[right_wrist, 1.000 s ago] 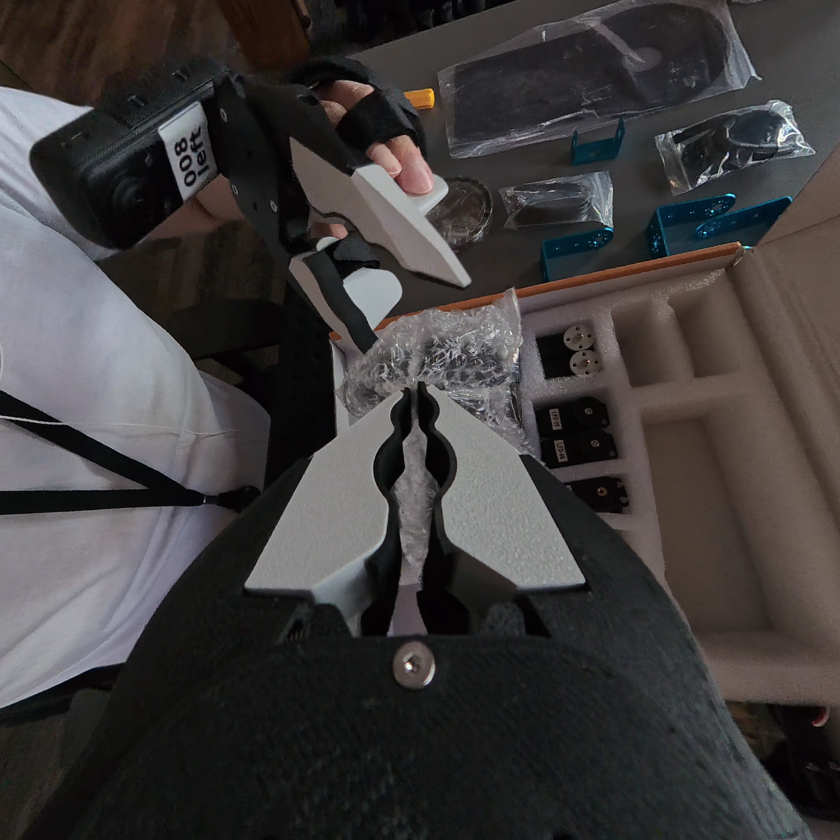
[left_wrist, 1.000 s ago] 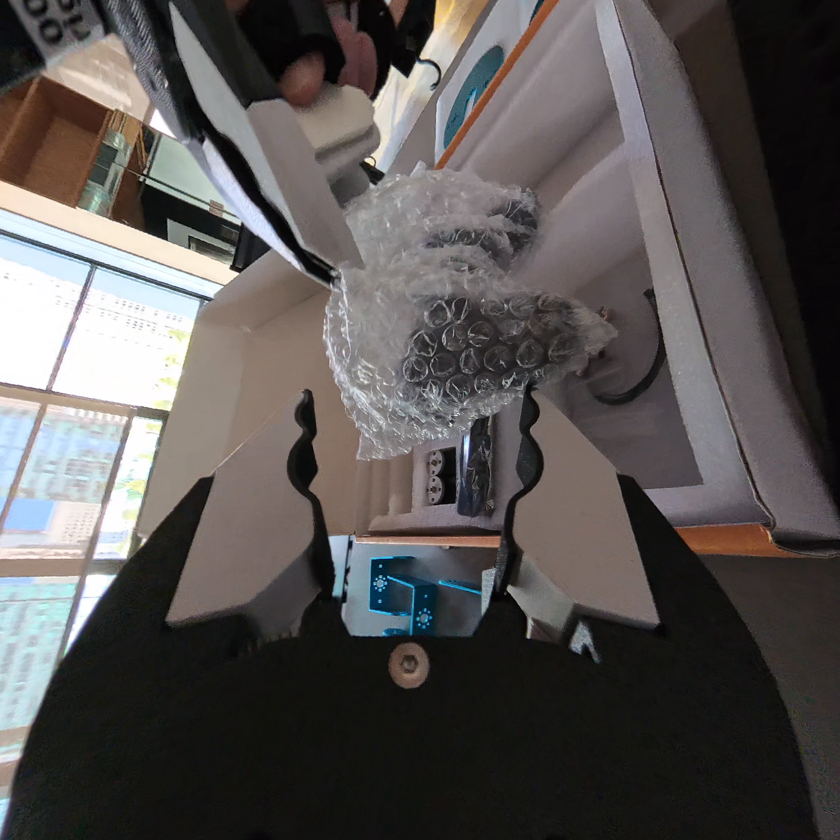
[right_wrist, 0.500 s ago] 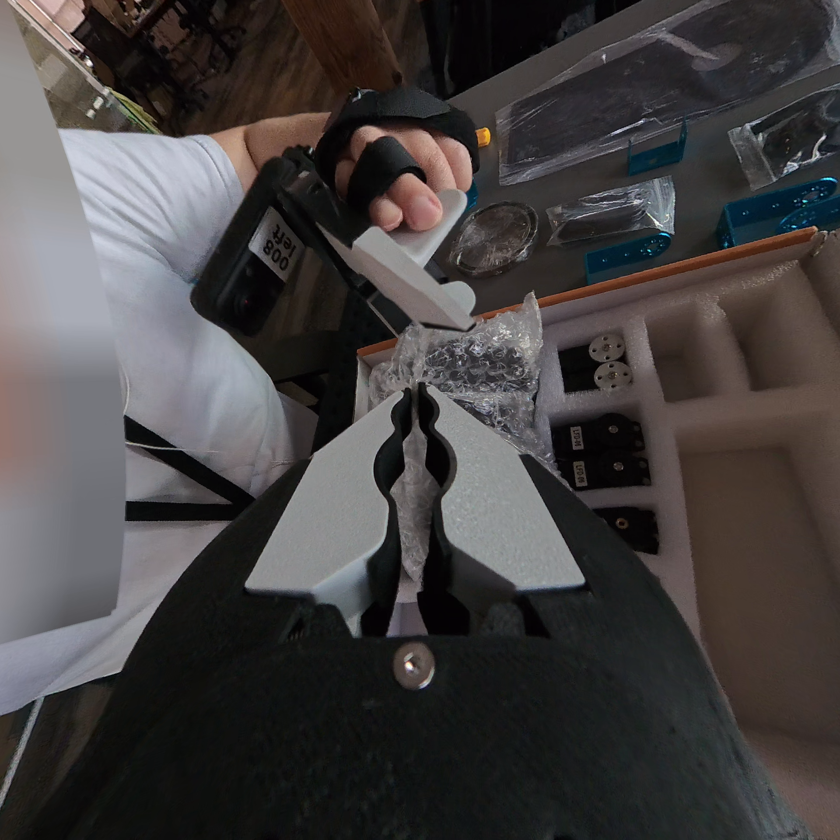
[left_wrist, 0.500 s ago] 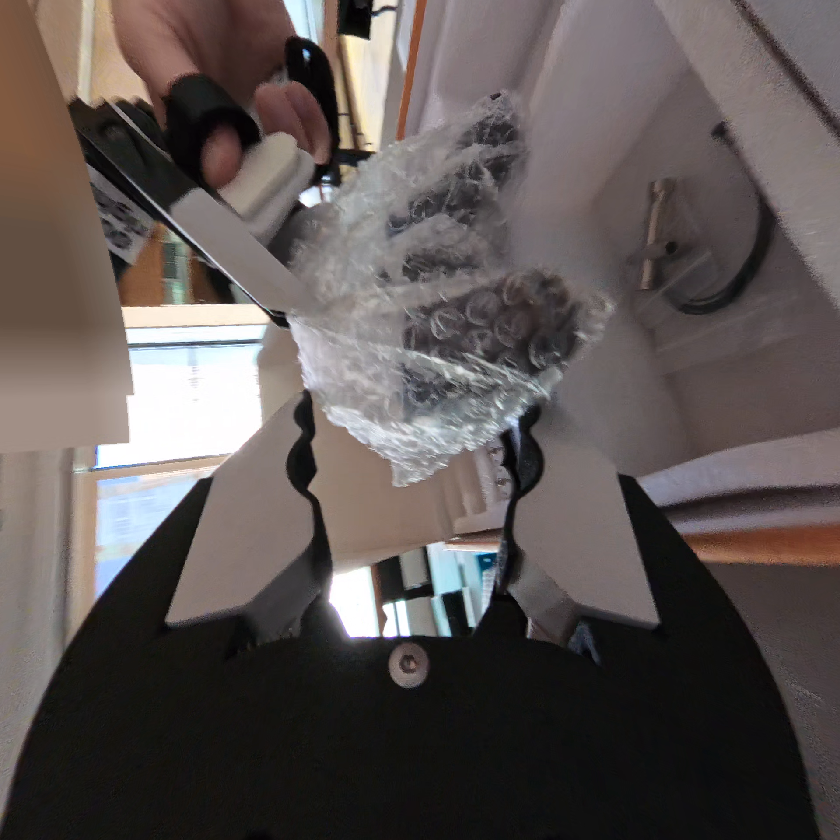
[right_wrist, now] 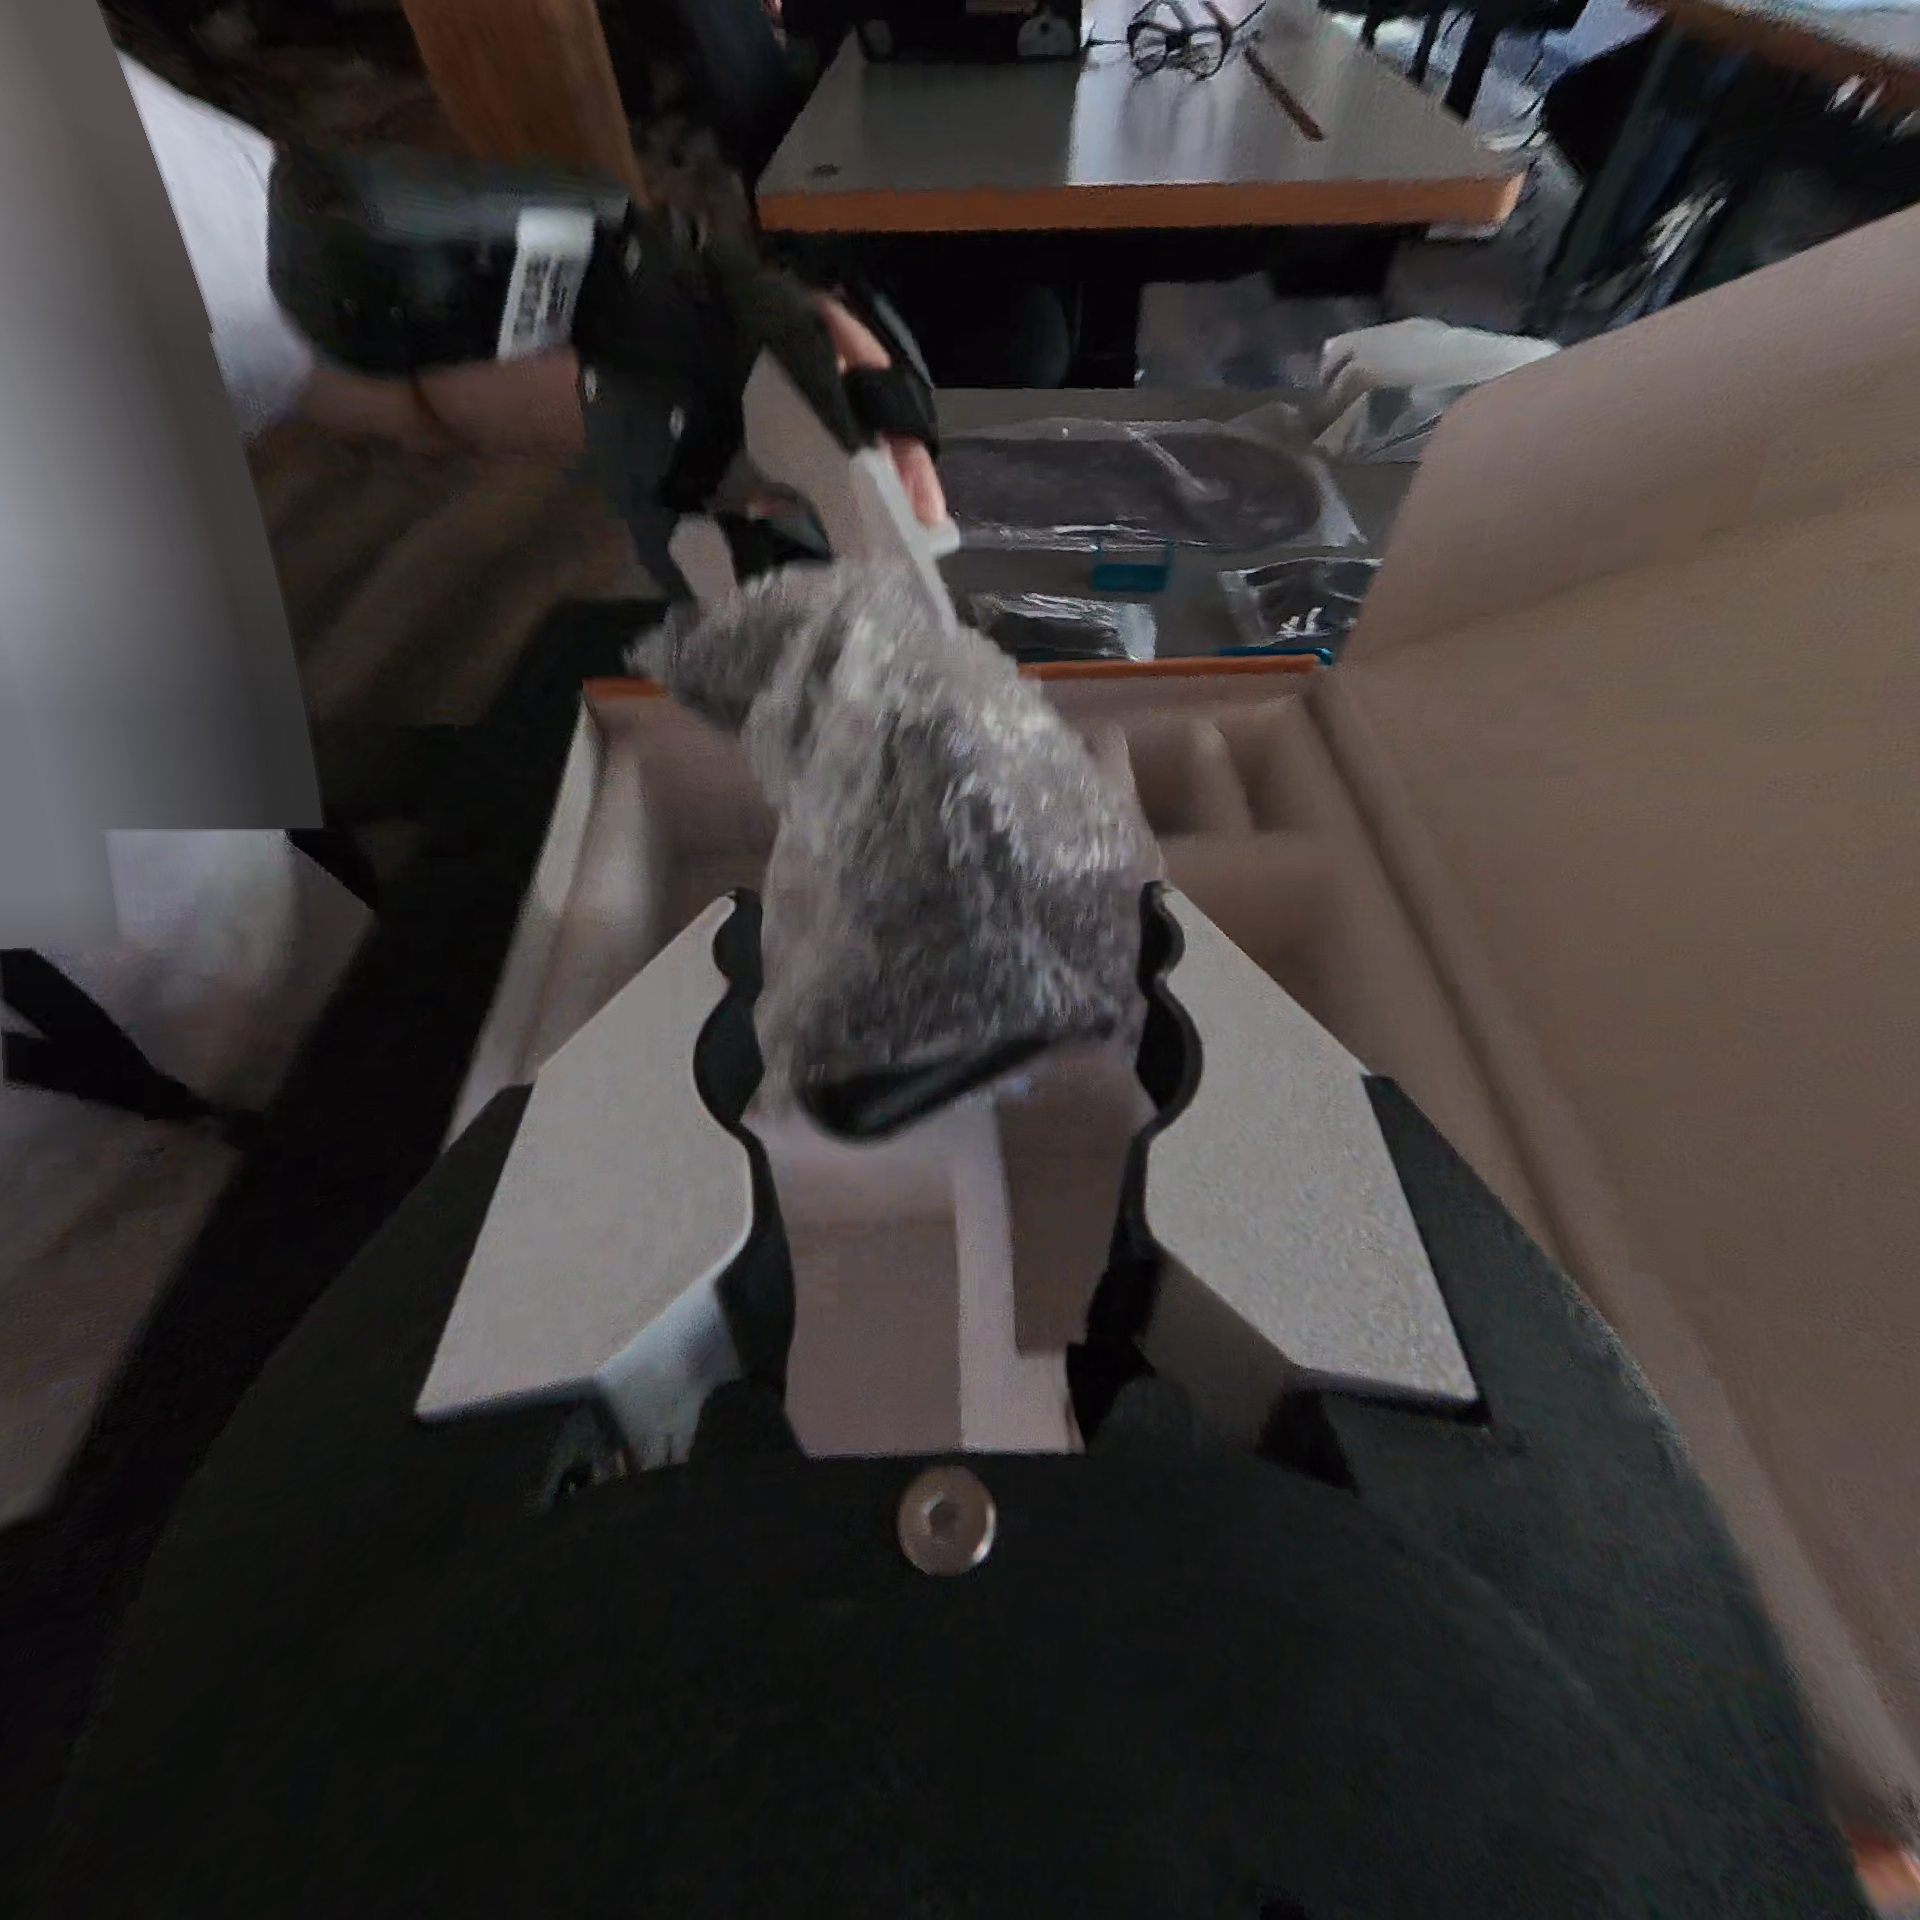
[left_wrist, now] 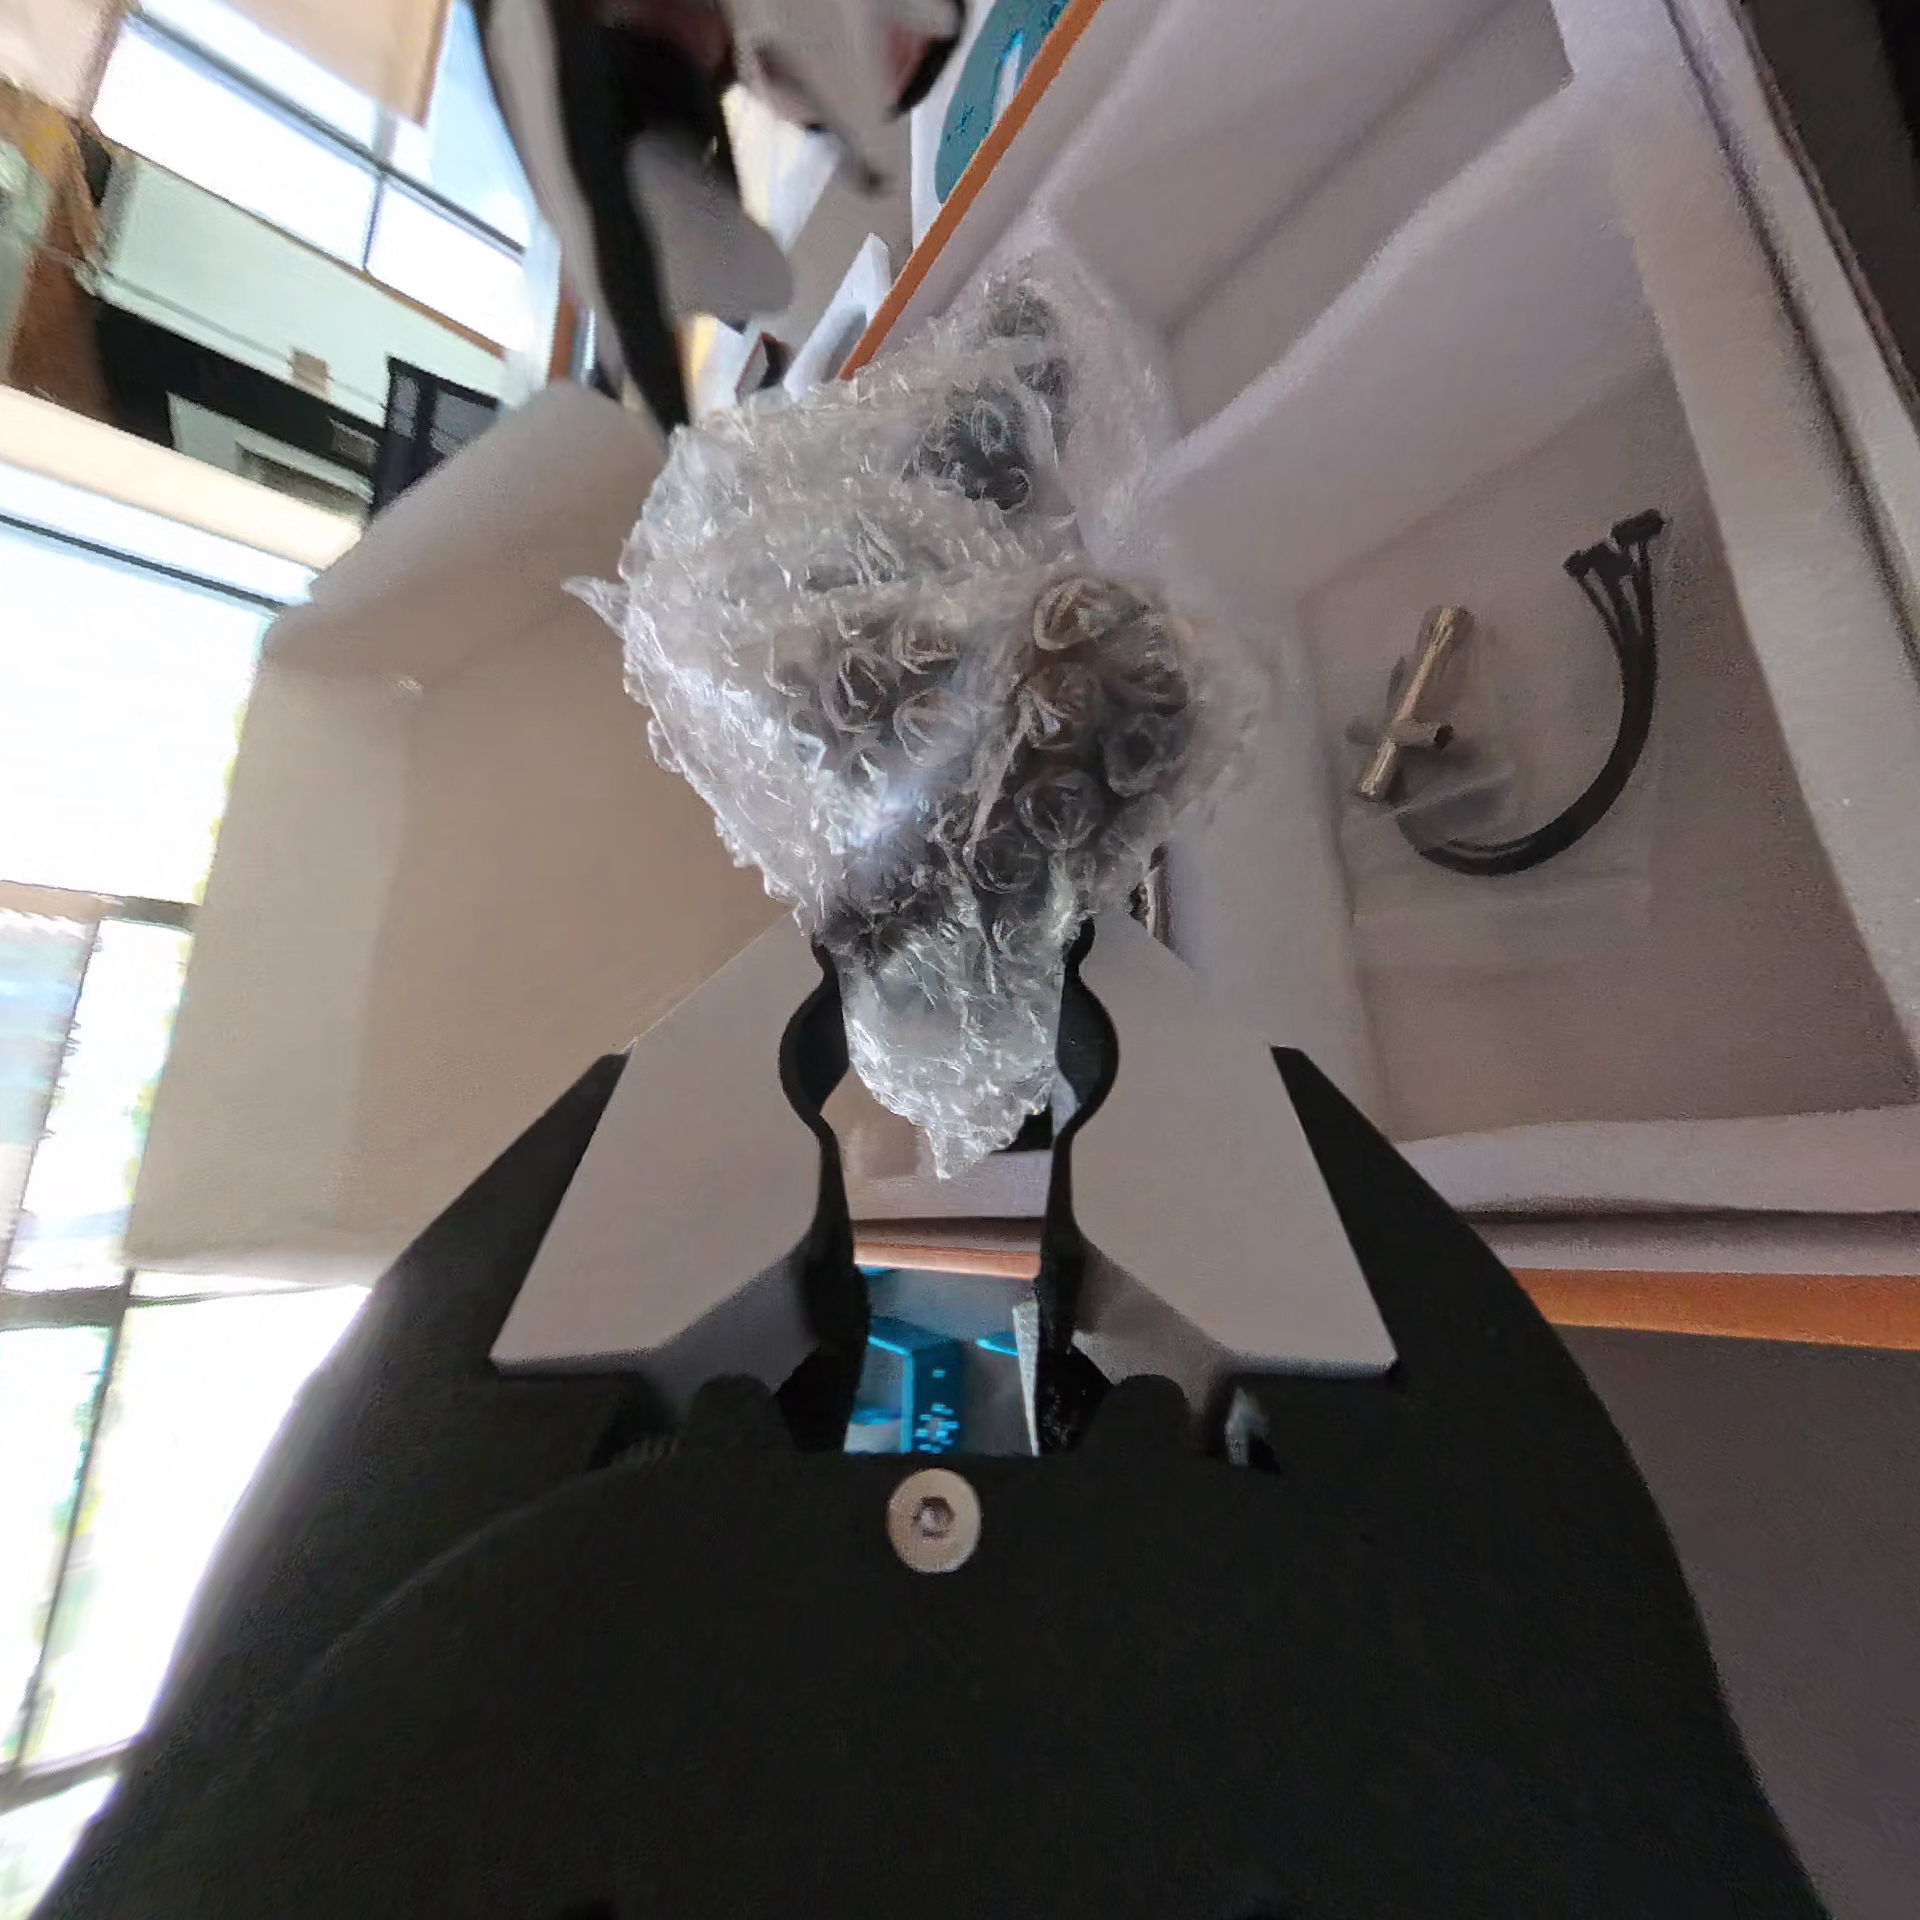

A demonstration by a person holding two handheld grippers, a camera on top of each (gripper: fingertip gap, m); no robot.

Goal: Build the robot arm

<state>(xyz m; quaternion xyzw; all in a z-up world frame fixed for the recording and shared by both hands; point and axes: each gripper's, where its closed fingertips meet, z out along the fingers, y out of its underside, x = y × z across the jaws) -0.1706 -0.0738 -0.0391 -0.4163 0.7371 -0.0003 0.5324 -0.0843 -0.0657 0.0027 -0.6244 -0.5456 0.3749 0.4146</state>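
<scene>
Bubble-wrapped bundle held over an open foam-lined box.

Left wrist view: left gripper [left_wrist: 948, 961] pinches the tail of the bubble-wrap bundle [left_wrist: 914, 707] above the foam insert [left_wrist: 1455, 935]; a metal wrench [left_wrist: 1408, 712] and black cable [left_wrist: 1558, 790] lie in one compartment.
Right wrist view: right gripper [right_wrist: 943, 935] is spread wide around the bundle's near end, contact unclear through blur; box flap [right_wrist: 1662, 727] stands right.

Looks like an office or workshop: tall windows [left_wrist: 125, 665], grey tabletop [right_wrist: 1122, 125] edged in wood with glasses [right_wrist: 1174, 42] on it, bagged parts [right_wrist: 1132, 488] beside a foam-lined box [left_wrist: 1507, 436].
</scene>
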